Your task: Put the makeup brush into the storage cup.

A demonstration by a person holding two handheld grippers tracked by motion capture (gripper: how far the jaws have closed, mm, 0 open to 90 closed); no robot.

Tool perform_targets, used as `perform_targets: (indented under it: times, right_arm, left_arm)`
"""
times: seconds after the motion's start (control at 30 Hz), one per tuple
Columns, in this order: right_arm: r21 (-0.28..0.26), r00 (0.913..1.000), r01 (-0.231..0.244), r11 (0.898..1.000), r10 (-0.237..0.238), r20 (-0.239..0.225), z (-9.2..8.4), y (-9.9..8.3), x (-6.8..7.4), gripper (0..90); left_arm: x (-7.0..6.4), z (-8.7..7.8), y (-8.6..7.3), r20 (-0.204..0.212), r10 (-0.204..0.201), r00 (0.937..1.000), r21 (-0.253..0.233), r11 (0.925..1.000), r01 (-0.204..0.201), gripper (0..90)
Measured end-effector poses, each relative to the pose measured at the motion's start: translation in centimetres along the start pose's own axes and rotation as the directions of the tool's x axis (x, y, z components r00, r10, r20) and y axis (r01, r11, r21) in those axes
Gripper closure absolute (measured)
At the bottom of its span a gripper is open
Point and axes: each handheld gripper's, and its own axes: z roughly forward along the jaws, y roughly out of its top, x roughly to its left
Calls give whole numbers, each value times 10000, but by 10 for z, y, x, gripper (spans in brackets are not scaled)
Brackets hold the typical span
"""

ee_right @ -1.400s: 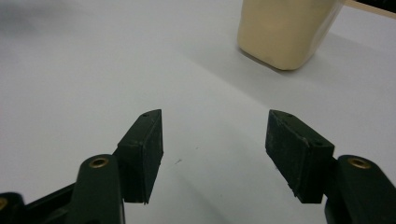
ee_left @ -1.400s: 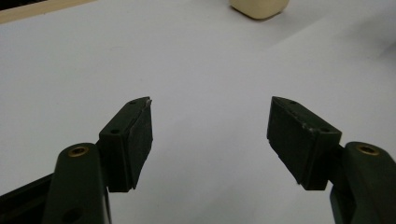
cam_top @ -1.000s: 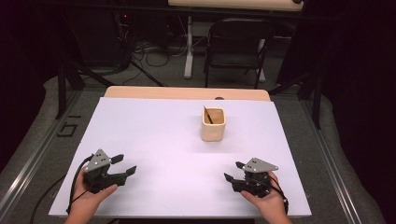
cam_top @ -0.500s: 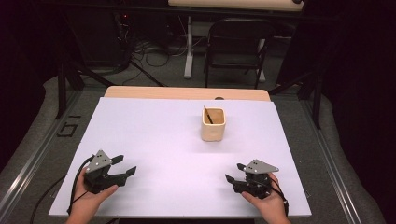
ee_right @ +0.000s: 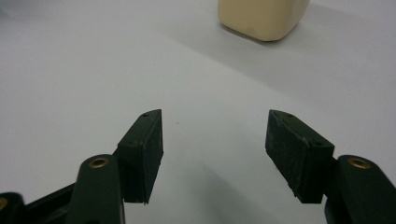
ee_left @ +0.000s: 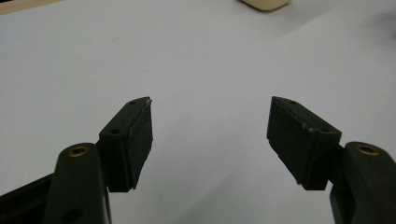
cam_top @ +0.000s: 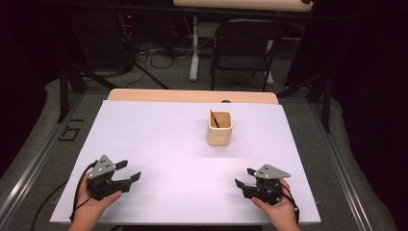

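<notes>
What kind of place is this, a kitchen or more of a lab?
Probably a lab or recording studio: a white-covered table under dark surroundings, loose cables on the floor behind it, and a folding chair beyond.

Cream cup [cam_top: 220, 129] on white table [cam_top: 159, 144], chair [cam_top: 245, 45] behind

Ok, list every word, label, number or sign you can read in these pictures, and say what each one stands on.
"61": pale marks on the grey floor left of the table, seen sideways in the high view; blurred, so the reading is uncertain.
No text can be read on the square cream ceramic cup, the white table sheet, the black folding chair, or either pair of black tongs: left, right.
</notes>
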Motion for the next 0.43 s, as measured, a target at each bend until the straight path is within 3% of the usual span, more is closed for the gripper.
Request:
perform_targets:
  times: [0.43]
  right_arm:
    - [-72, 10000, -46, 10000, 47, 51, -2, 0, -1, 360]
  left_arm:
    - [3, 0, 0, -120, -79, 9999, -87, 9999, 78, 315]
